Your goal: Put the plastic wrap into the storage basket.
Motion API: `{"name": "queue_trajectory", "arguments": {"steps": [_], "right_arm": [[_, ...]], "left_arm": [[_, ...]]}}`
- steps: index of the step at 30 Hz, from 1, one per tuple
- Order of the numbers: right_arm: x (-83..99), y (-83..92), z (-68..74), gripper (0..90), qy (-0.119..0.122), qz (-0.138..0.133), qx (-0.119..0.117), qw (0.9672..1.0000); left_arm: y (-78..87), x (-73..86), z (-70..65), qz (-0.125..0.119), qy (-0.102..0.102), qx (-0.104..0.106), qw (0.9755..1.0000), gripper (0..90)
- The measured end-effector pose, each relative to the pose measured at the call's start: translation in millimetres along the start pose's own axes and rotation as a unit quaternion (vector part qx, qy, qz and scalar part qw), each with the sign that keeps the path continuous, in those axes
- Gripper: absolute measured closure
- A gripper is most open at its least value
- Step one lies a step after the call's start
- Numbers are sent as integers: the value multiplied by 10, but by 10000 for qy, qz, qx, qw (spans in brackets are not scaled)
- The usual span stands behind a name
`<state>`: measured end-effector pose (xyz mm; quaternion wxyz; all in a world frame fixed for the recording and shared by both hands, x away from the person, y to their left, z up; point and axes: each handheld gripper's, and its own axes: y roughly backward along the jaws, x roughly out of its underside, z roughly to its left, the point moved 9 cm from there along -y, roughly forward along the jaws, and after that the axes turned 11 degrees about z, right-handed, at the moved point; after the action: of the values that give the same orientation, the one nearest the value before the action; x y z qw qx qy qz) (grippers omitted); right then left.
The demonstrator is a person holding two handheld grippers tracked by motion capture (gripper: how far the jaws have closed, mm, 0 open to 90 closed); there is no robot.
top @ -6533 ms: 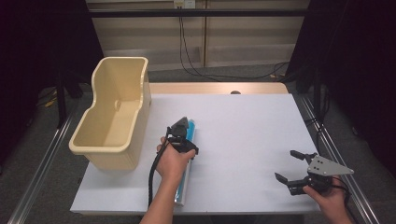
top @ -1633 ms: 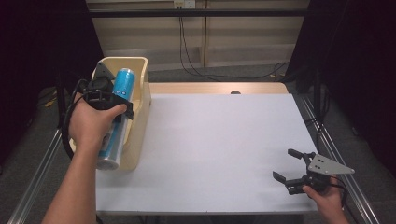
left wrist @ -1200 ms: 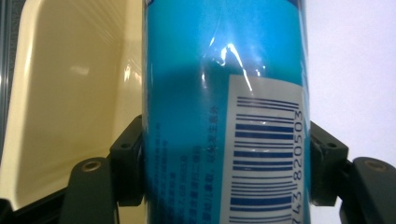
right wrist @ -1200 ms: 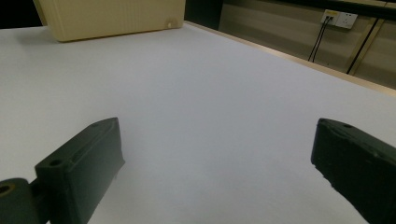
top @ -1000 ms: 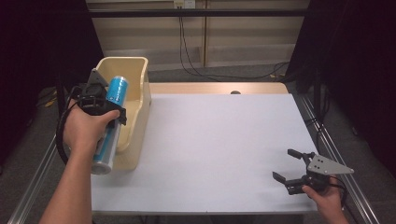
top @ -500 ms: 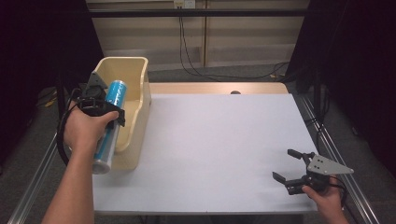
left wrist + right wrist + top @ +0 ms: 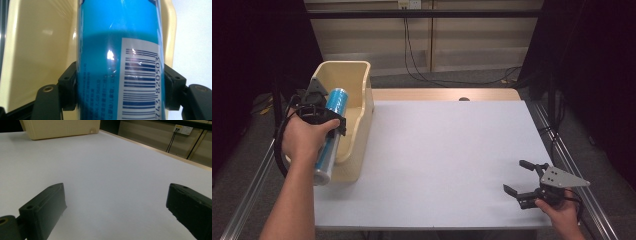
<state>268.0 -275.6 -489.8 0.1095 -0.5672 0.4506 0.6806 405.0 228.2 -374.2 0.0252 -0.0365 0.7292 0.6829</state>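
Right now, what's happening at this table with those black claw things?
A person holds a gripper in each hand. The left gripper is clamped around a blue tube with a barcode label, holding it over the cream plastic bin at the table's left edge. The right gripper is open and holds nothing, low over the white tabletop near the front right corner.

The white table (image 7: 437, 160) lies bare and open from the cream bin (image 7: 357, 100) at its left edge across to the right gripper (image 7: 524, 181) near the front right corner. The bin's tall walls block the left side. The left gripper (image 7: 326, 117) and its blue tube (image 7: 331, 130) sit over the bin's front, perhaps touching its rim.
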Motion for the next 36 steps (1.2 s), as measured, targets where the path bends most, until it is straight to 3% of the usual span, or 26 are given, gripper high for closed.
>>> {"name": "queue_trajectory", "arguments": {"steps": [3, 4, 7, 9, 10, 12, 14, 20, 25, 36], "right_arm": [[0, 0, 1, 21, 7, 2, 5, 10000], [-1, 0, 3, 21, -9, 5, 1, 10000], [-2, 0, 2, 21, 3, 1, 6, 10000], [-1, -2, 2, 21, 16, 6, 8, 10000], [2, -4, 3, 21, 19, 21, 8, 10000], [-2, -1, 3, 22, 57, 31, 16, 10000], [-8, 9, 3, 21, 35, 22, -1, 10000], [-7, 16, 3, 21, 6, -7, 6, 10000], [-10, 10, -7, 21, 12, 12, -15, 10000], [-7, 11, -2, 20, 31, 7, 10, 10000]], "left_arm": [[-5, 16, -4, 132, -43, -50, 9999, 314], [-34, 39, -21, 288, -72, -55, 9995, 310], [12, 18, -40, 195, -76, -25, 9998, 301], [230, -56, -103, -196, -113, 205, 9995, 295], [406, -50, -188, -153, -224, 233, 9994, 283], [470, -16, -287, 20, -338, 291, 9990, 252], [485, -10, -366, -11, -406, 359, 9985, 247], [408, 25, -592, 55, -675, 556, 9962, 225], [347, 25, -716, 62, -731, 676, 9950, 214], [212, 59, -993, 152, -1039, 764, 9915, 200]]}}
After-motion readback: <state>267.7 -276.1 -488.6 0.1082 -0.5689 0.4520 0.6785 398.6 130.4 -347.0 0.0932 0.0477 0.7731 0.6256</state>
